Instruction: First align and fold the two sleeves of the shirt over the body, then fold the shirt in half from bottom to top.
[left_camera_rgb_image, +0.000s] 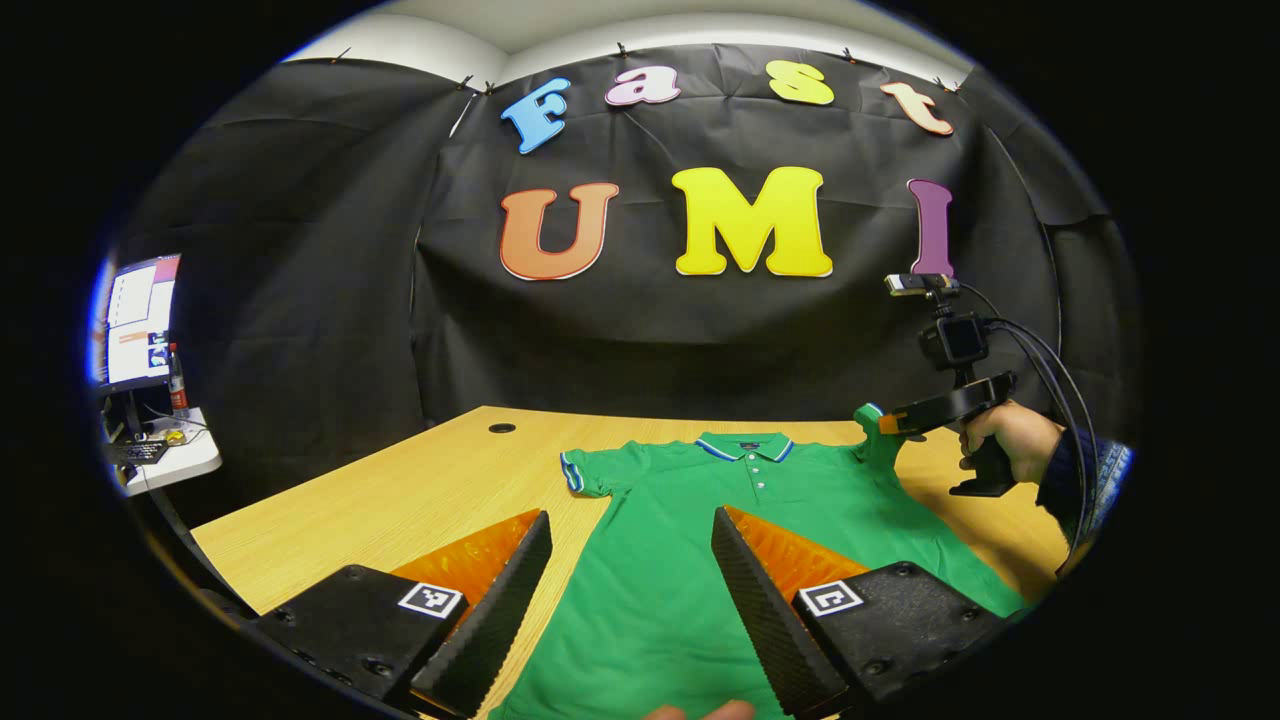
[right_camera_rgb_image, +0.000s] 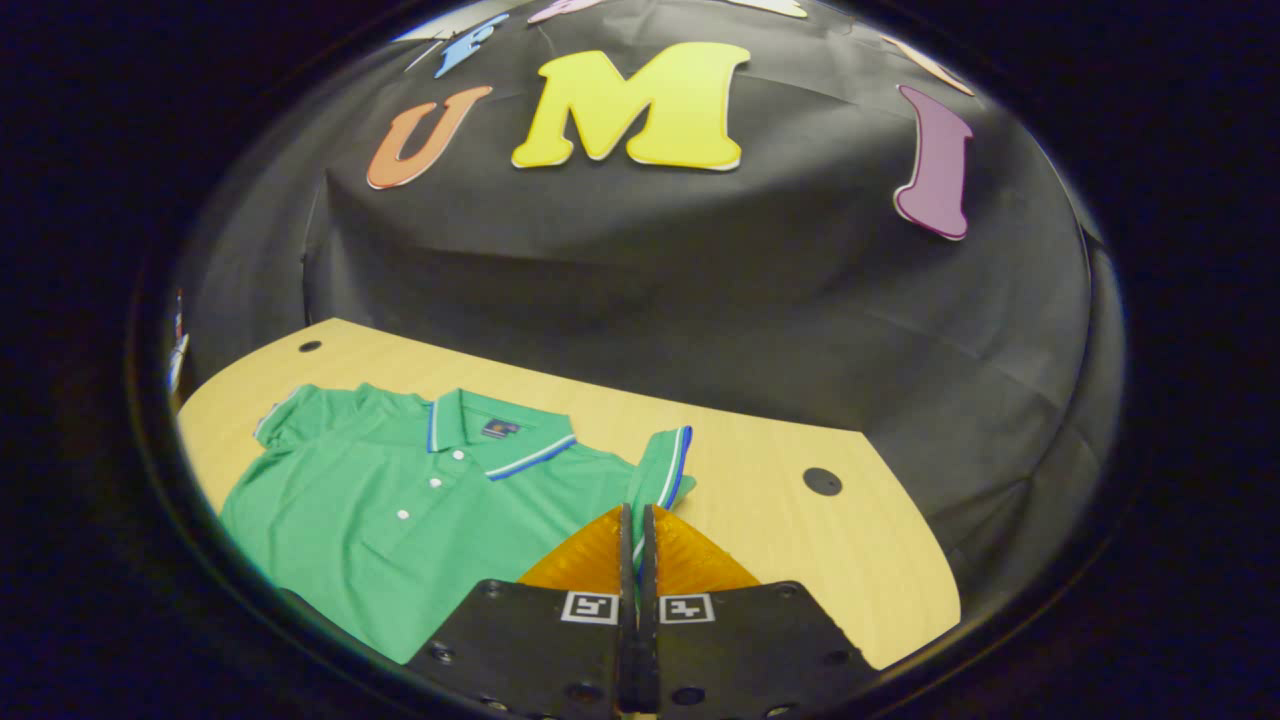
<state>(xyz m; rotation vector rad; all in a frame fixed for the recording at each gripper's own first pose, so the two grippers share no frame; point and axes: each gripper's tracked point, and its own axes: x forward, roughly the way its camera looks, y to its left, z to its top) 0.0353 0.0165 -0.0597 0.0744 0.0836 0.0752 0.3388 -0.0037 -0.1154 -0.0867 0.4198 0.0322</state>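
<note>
One sleeve (right_camera_rgb_image: 665, 470) you are pinching in your right gripper (right_camera_rgb_image: 636, 545), lifting it beside the collar (right_camera_rgb_image: 500, 440) to fold over the shirt (left_camera_rgb_image: 680, 540); your left gripper (left_camera_rgb_image: 630, 590) is hanging wide apart, holding nothing.

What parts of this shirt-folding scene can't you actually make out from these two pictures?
- Shirt hem: cut off at the bottom edge in the left gripper view, behind the open left gripper.
- Pinched sleeve edge: in the right gripper view, hidden between the right gripper fingers.
- Monitor: too small, blurred.
</note>
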